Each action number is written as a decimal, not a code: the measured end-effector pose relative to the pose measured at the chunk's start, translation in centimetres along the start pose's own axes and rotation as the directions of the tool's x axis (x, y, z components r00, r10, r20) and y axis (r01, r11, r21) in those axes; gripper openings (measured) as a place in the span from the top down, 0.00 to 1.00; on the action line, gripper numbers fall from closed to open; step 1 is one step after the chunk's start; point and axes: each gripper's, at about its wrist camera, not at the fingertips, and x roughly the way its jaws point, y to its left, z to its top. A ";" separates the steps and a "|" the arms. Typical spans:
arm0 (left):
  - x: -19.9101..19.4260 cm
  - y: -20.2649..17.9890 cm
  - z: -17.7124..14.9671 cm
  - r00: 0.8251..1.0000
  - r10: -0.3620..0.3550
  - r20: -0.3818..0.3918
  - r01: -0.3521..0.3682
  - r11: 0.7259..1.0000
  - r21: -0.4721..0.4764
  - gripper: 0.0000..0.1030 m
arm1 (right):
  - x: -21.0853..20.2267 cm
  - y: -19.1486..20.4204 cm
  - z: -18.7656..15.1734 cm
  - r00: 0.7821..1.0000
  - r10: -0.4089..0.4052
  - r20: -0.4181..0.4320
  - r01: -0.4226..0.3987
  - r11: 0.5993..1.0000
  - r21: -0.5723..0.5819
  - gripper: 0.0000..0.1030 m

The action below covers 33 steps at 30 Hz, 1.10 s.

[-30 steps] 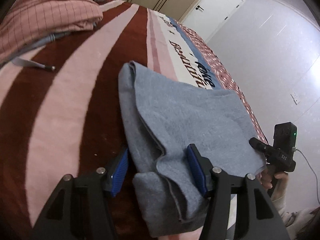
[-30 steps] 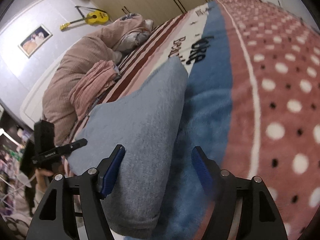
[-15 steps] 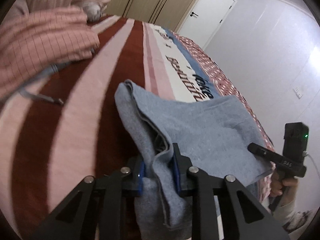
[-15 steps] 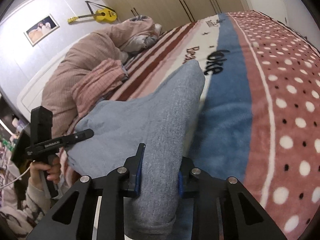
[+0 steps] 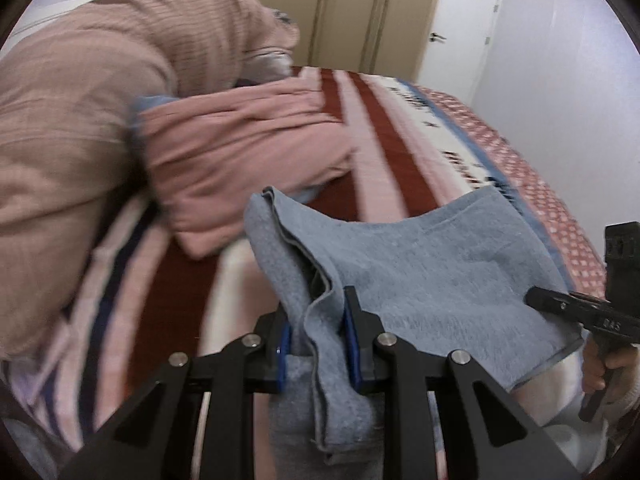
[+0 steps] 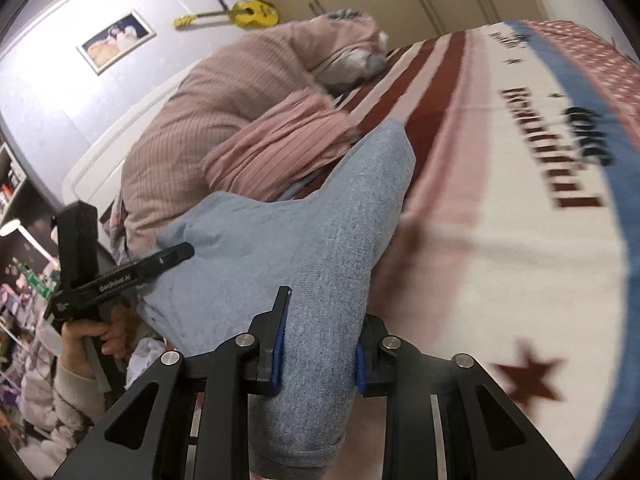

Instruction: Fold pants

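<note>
The folded grey-blue pants [image 5: 420, 264] hang lifted above the striped bed blanket [image 5: 384, 160], stretched between both grippers. My left gripper [image 5: 316, 340] is shut on one near corner, several layers bunched between its blue pads. My right gripper [image 6: 318, 344] is shut on the other near corner of the pants [image 6: 304, 240], which droop below its jaws. In the left wrist view the right gripper [image 5: 576, 312] shows at the far right edge of the cloth. In the right wrist view the left gripper [image 6: 120, 276] shows at the left, held by a hand. The pants' far fold rests near the pink bedding.
A folded pink checked garment [image 5: 248, 152] and a big brownish-pink duvet [image 5: 80, 128] lie close behind the pants. Wardrobe doors [image 5: 352, 12] and a white door [image 5: 460, 28] stand beyond the bed. A yellow guitar [image 6: 248, 14] and a picture [image 6: 116, 40] hang on the wall.
Both grippers closed on the near corners of the pants, then lifted and carried them across the bed toward the pink bedding, which now looms much closer.
</note>
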 end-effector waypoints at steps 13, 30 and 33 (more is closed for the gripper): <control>2.6 8.3 -3.3 0.985 0.162 -0.059 -0.166 0.985 -0.054 0.74 | 8.5 5.7 -1.4 0.997 0.020 -0.074 -0.028 0.994 -0.105 0.79; -2.3 5.0 -4.3 0.923 0.377 0.076 -0.364 0.921 -0.141 0.43 | 1.7 2.5 -2.4 0.996 -0.072 -0.051 0.064 0.988 -0.142 0.49; -4.0 2.8 -4.0 0.919 0.376 0.118 -0.363 0.924 -0.120 0.41 | 0.6 2.3 -2.8 0.995 -0.069 -0.070 0.058 0.986 -0.159 0.46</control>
